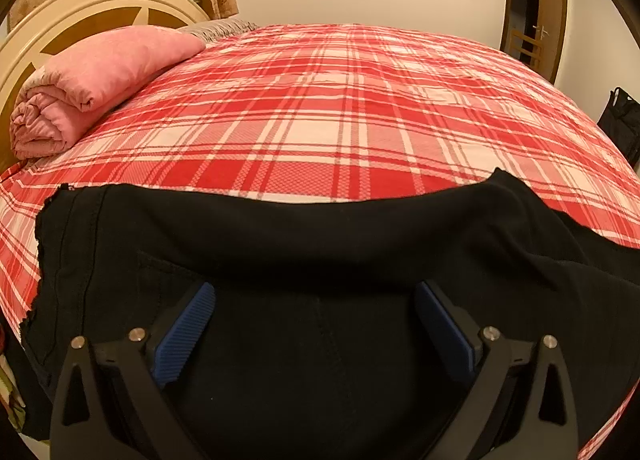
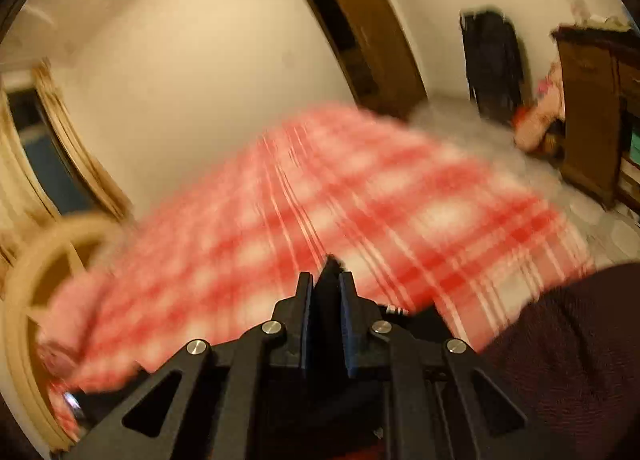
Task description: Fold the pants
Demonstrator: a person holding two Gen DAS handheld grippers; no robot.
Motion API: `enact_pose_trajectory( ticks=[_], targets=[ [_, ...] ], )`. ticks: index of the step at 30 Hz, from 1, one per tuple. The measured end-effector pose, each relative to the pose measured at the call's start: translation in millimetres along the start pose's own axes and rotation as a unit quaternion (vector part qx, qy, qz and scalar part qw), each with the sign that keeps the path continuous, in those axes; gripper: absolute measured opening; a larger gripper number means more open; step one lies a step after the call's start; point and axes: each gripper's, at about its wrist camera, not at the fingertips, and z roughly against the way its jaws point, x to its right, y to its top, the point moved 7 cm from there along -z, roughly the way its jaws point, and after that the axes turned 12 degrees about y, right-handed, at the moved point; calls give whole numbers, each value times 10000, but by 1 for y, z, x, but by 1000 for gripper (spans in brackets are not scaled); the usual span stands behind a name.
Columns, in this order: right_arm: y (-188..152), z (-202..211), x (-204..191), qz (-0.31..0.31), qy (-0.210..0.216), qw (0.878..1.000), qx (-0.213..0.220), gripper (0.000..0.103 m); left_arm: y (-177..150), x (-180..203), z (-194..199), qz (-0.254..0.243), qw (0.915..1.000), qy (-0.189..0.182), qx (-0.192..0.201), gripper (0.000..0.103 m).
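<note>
The black pants point(image 1: 280, 236) lie across the near part of the red plaid bed point(image 1: 320, 112). My left gripper point(image 1: 314, 300) is open, its blue pads point(image 1: 188, 324) spread wide just above the black cloth. My right gripper point(image 2: 326, 292) is shut on a pinch of the black pants point(image 2: 329, 272) and holds it above the bed point(image 2: 300, 200). The right wrist view is blurred by motion. More dark cloth point(image 2: 568, 340) fills its lower right.
A rolled pink blanket point(image 1: 92, 80) lies by the cream headboard point(image 1: 60, 20) at the far left. A wooden door point(image 1: 548, 12) and a black bag point(image 1: 622, 124) are to the right. A brown cabinet point(image 2: 592, 112) stands beyond the bed.
</note>
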Motion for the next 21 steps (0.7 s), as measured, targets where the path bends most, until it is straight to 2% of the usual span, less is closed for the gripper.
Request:
enact_pose_trajectory(
  ticks=[1,2,4,6,8,11,15,18,21],
  targets=[
    [5,8,7,-66,-152,9998,138,10,0,0,0,8,10000,-8,4,103],
    [5,13,22,-129,-500,9986,146,6,0,0,0,15,10000,-10,14,103],
    [-7,19,60,-400,-1279,9909,-112,5,0,0,0,18,10000,-3,35,103],
    [-26,26,87,-453,-1827,9816,-315,5,0,0,0,13,10000,-11,35,103],
    [-40,30,97,-263,-2141,9755,-434,6,0,0,0,9,10000,-17,25,103],
    [-57,26,87,-79,-1911,9803,-496,6,0,1,0,-38,10000,-10,5,103],
    [-57,13,78,233,-1940,9793,-531,6,0,2,0,-38,10000,14,11,103],
    [-60,11,82,62,-1820,9817,-554,6,-1,2,1,-5,10000,48,37,103],
    [-72,5,88,-162,-1605,9836,-802,6,0,1,1,-7,10000,37,12,103]
  ],
)
